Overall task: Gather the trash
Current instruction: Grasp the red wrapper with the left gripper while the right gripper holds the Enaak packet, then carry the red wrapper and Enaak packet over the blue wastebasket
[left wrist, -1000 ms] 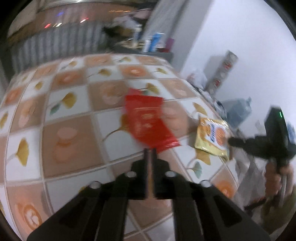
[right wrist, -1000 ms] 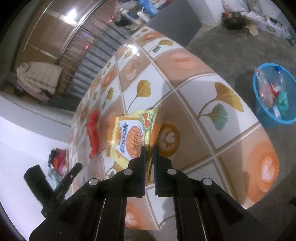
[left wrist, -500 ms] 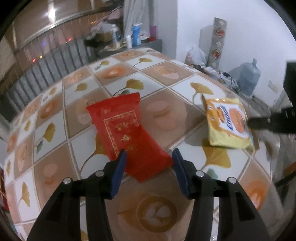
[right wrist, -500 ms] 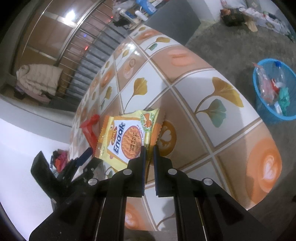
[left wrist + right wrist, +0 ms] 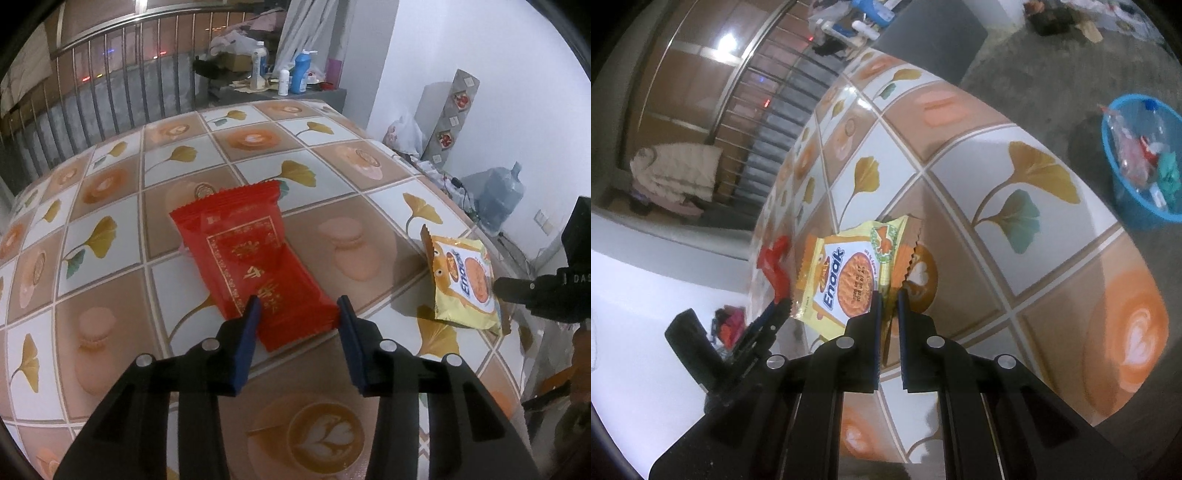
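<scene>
A red snack packet lies flat on the tiled tablecloth. My left gripper straddles its near end, and the jaws are closing on it. I see no firm pinch between the blue pads and the wrapper. A yellow biscuit packet is tilted up off the table at the right, with my right gripper shut on its crimped edge. In the left wrist view the yellow packet casts a shadow beneath it, and the right gripper holds its far side. The red packet also shows in the right wrist view.
A blue basket holding several pieces of trash stands on the floor beyond the table's right edge. Bottles and clutter sit on a dark counter behind the table. A railing runs along the back. A water jug and bags line the white wall.
My left gripper's jaws went from shut to spread wide, then narrowed a little around the red packet's near end. The right gripper kept its hold on the yellow packet.
</scene>
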A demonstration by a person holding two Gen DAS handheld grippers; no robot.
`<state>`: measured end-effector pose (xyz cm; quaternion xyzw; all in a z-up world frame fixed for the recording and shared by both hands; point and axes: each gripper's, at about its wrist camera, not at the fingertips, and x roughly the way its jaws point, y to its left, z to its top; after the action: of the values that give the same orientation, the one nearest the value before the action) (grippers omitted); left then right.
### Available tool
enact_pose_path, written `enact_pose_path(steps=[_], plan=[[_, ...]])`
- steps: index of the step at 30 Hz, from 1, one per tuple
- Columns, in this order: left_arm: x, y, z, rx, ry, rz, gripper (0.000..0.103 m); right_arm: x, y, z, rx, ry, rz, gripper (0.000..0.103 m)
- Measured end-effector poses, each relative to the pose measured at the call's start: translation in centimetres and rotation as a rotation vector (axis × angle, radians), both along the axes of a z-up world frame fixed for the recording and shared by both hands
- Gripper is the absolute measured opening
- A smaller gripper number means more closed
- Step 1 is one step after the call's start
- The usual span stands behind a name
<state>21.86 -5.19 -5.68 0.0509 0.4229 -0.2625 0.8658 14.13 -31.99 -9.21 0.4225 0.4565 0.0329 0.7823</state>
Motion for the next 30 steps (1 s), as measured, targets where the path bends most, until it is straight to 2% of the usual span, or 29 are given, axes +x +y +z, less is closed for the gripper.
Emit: enact_pose_path(steps=[8,30], plan=[[0.3,0.8,0.4,-0.06,0.028,0.021,0.039,-0.4,-0.3,0.2,0.079,-0.021,-0.004,0.005],[-1.7,1.2,4.5,-0.133,-0.057,0.011,0.038,-0.5,-0.7,2.1,0.185,-0.119,-0.01,0.003]])
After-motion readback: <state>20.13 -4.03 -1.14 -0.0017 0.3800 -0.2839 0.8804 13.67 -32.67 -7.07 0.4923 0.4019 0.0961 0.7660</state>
